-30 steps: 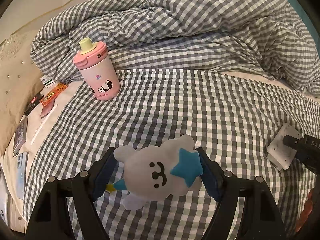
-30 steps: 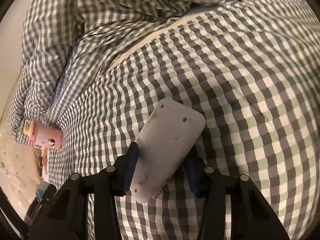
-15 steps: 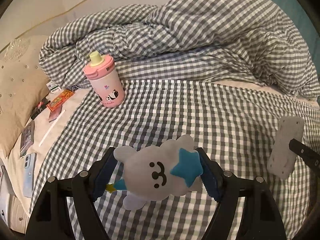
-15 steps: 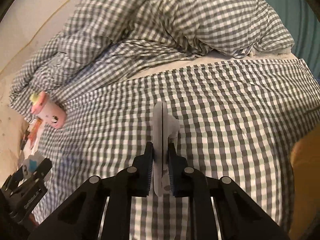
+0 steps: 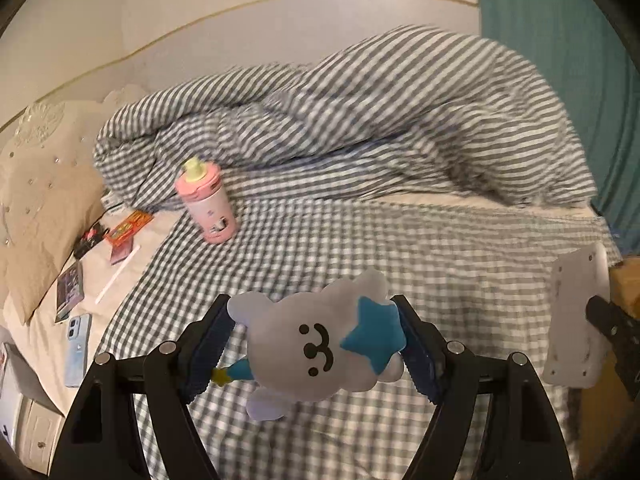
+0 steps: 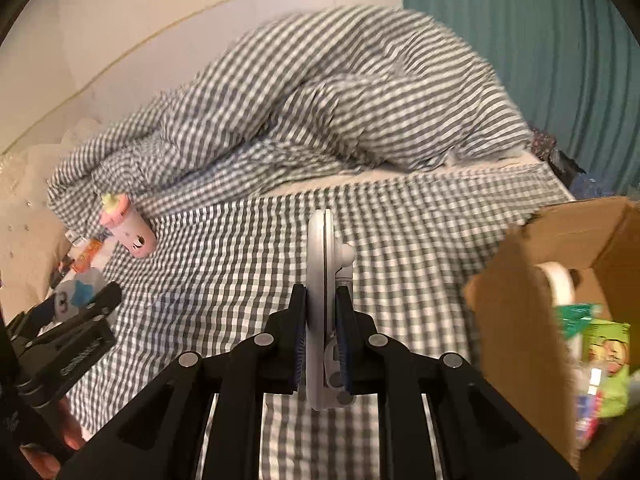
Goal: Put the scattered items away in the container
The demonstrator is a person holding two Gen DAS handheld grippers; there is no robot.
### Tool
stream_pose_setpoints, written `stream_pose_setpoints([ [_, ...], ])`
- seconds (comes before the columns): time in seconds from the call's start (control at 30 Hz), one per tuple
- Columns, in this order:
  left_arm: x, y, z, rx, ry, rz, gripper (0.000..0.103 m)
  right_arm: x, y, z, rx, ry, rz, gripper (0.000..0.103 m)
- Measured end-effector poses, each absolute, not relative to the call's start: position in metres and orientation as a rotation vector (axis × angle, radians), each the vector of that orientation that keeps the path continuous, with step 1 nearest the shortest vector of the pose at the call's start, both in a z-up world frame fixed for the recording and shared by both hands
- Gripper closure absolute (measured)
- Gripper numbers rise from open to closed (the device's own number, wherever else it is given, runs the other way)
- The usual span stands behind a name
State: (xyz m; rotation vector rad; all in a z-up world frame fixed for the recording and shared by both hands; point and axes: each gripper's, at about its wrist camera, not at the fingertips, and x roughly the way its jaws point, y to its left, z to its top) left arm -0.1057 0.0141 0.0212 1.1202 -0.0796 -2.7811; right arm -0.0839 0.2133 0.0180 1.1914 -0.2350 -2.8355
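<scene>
While both tools hang above the checked bed sheet (image 5: pixel 360 240), a grey plush toy (image 5: pixel 316 354) with a blue star is gripped between the pads of the left gripper (image 5: pixel 316 350), clear of the sheet. A flat white device (image 6: pixel 322 312) is clamped edge-on, upright, in the right gripper (image 6: pixel 322 332), also lifted off the sheet. Just to the right of the white device, an open cardboard box (image 6: pixel 516 292) is seen at the sheet's right edge, with green packets (image 6: pixel 600 348) and a white rim inside it. Farther back on the sheet, at its left side, a pink cup (image 5: pixel 206 204) with a yellow spout is stood upright. Beyond the sheet's left edge, small packets (image 5: pixel 128 228) and a pale blue phone (image 5: pixel 77 350) are scattered. Behind all, a crumpled checked duvet (image 5: pixel 380 128) is heaped.
</scene>
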Motion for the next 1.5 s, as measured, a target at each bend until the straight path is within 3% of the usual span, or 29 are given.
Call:
stream_pose_setpoints([
  [0.4, -0.043, 0.216, 0.059, 1.120, -0.247, -3.121, 0.023, 0.015, 0.365, 0.063, 1.135, -0.407, -3.029, 0.090],
  [0.8, -0.032, 0.363, 0.028, 1.267, -0.465, -3.247, 0.023, 0.044, 0.498, 0.014, 1.301, -0.636, -3.091, 0.090],
  [0.87, -0.032, 0.371, 0.023, 1.249, -0.499, -3.240, 0.017, 0.041, 0.504, 0.008, 1.329, -0.617, -3.099, 0.089],
  [0.9, -0.033, 0.373, 0.020, 1.241, -0.515, -3.222, 0.001, 0.042, 0.506, 0.007, 1.343, -0.590, -3.120, 0.085],
  [0.93, -0.035, 0.372, 0.019, 1.226, -0.526, -3.199, 0.000, 0.043, 0.507, 0.009, 1.359, -0.559, -3.154, 0.063],
  [0.97, -0.038, 0.371, 0.018, 1.207, -0.532, -3.171, 0.000, 0.045, 0.507, 0.012, 1.352, -0.522, -3.216, 0.027],
  [1.0, -0.040, 0.368, 0.017, 1.200, -0.528, -3.147, 0.000, 0.050, 0.505, 0.017, 1.322, -0.497, -3.265, 0.016],
  [1.1, -0.050, 0.349, 0.018, 1.242, -0.443, -3.121, 0.000, 0.058, 0.502, 0.032, 1.186, -0.514, -3.303, 0.012],
  [1.37, -0.046, 0.269, 0.045, 1.174, -0.251, -3.043, 0.000, 0.057, 0.468, 0.035, 1.180, -0.538, -3.213, 0.012],
  [1.5, -0.034, 0.213, 0.058, 1.107, -0.213, -2.965, 0.000, 0.066, 0.432, 0.043, 1.152, -0.436, -3.171, 0.012],
])
